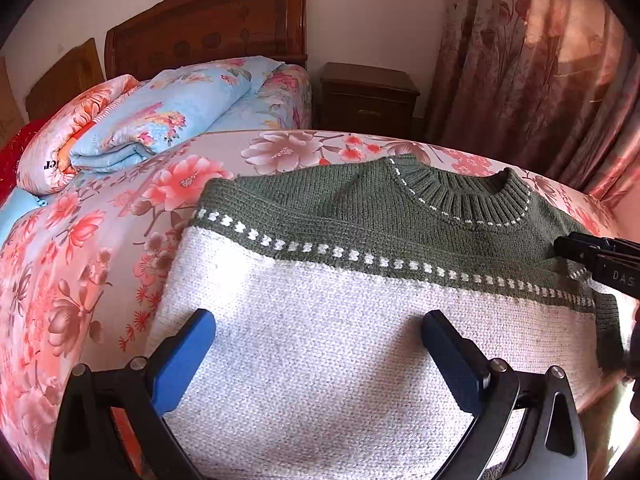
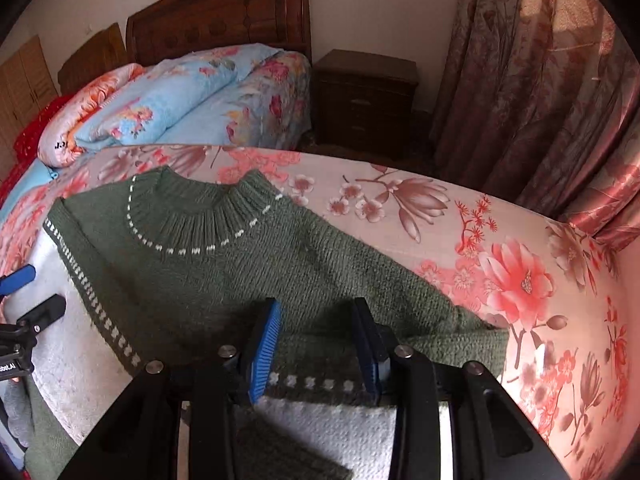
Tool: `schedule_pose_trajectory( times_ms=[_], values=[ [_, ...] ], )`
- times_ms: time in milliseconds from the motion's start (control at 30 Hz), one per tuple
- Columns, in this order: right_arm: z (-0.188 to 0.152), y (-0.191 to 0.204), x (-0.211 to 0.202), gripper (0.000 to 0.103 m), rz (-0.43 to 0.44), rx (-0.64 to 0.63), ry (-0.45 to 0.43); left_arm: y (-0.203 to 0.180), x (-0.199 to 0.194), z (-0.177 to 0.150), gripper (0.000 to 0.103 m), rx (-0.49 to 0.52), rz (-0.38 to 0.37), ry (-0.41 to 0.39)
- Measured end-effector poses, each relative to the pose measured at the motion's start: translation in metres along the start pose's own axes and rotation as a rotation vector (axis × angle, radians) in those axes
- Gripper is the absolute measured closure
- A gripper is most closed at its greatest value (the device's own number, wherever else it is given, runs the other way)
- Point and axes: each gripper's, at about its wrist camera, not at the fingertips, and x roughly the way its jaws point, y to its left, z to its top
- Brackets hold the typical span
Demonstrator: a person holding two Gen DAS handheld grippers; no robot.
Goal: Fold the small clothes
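Note:
A small knitted sweater [image 1: 360, 320], green at the yoke and ribbed collar and white below, lies flat on the pink floral bedsheet [image 1: 80, 260]. My left gripper [image 1: 318, 326] is open, its blue fingers spread over the white body. My right gripper [image 2: 316, 312] hovers over the sweater's [image 2: 224, 280] right shoulder with its jaws partly open and nothing between them. A green sleeve [image 2: 460, 332] stretches right. The right gripper also shows in the left wrist view [image 1: 560, 246] at the right edge. The left gripper's fingers [image 2: 20, 276] show at the left in the right wrist view.
Folded floral quilts [image 1: 140, 120] lie at the back left on a second bed with a wooden headboard [image 1: 208, 28]. A dark nightstand [image 1: 368, 96] stands behind the bed. Floral curtains [image 1: 540, 72] hang at the right. The bed edge [image 2: 440, 176] runs behind the sweater.

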Motion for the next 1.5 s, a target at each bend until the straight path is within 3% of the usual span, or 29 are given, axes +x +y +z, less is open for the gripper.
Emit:
schedule_pose_trajectory(
  times_ms=[167, 333, 367, 433, 500, 633, 767, 833, 933, 1067, 1167, 1233, 1267, 1333, 1500],
  values=[
    [-0.010, -0.021, -0.001, 0.066, -0.023, 0.097, -0.083, -0.002, -0.001, -0.001, 0.000, 0.000, 0.002, -0.008],
    [-0.008, -0.029, -0.004, 0.068, 0.004, 0.139, -0.063, -0.002, -0.001, -0.001, 0.000, -0.003, 0.004, -0.013],
    [-0.007, -0.026, -0.011, 0.068, -0.036, 0.167, -0.051, -0.002, -0.002, -0.002, 0.000, -0.004, 0.003, -0.014],
    [-0.015, -0.003, -0.042, 0.068, -0.074, 0.126, -0.129, -0.002, -0.002, -0.002, 0.000, -0.005, 0.003, -0.016],
    [-0.031, 0.030, -0.065, 0.068, -0.025, 0.025, -0.191, -0.002, -0.002, -0.001, 0.000, -0.006, 0.006, -0.018],
    [-0.066, 0.079, -0.053, 0.068, 0.036, -0.094, -0.087, -0.001, -0.002, -0.002, 0.000, -0.008, 0.002, -0.019],
    [-0.093, 0.081, -0.059, 0.067, 0.030, -0.121, -0.175, 0.001, -0.003, -0.002, 0.000, -0.010, -0.015, -0.016],
    [-0.095, 0.070, -0.068, 0.069, 0.030, -0.057, -0.145, 0.001, -0.010, -0.005, 0.000, 0.019, -0.006, 0.003],
    [-0.114, 0.065, -0.099, 0.069, 0.026, 0.002, -0.154, 0.004, -0.053, -0.025, 0.000, 0.023, -0.068, -0.050],
    [-0.142, 0.080, -0.112, 0.068, 0.108, -0.038, -0.133, 0.000, -0.082, -0.076, 0.000, 0.049, -0.157, -0.002],
    [-0.158, 0.100, -0.107, 0.068, 0.121, -0.087, -0.103, -0.013, -0.071, -0.106, 0.000, 0.106, -0.108, 0.057],
    [-0.168, 0.109, -0.098, 0.067, 0.095, -0.115, -0.059, -0.019, -0.075, -0.111, 0.000, 0.141, -0.060, 0.046],
    [-0.174, 0.114, -0.101, 0.067, 0.064, -0.153, -0.095, -0.018, -0.076, -0.112, 0.000, 0.145, -0.041, 0.059],
    [-0.186, 0.112, -0.109, 0.067, 0.050, -0.183, -0.084, -0.008, -0.079, -0.120, 0.000, 0.142, -0.057, 0.066],
    [-0.233, 0.078, -0.136, 0.067, 0.108, -0.217, -0.097, 0.027, -0.094, -0.138, 0.000, 0.138, -0.078, 0.062]
  ],
)
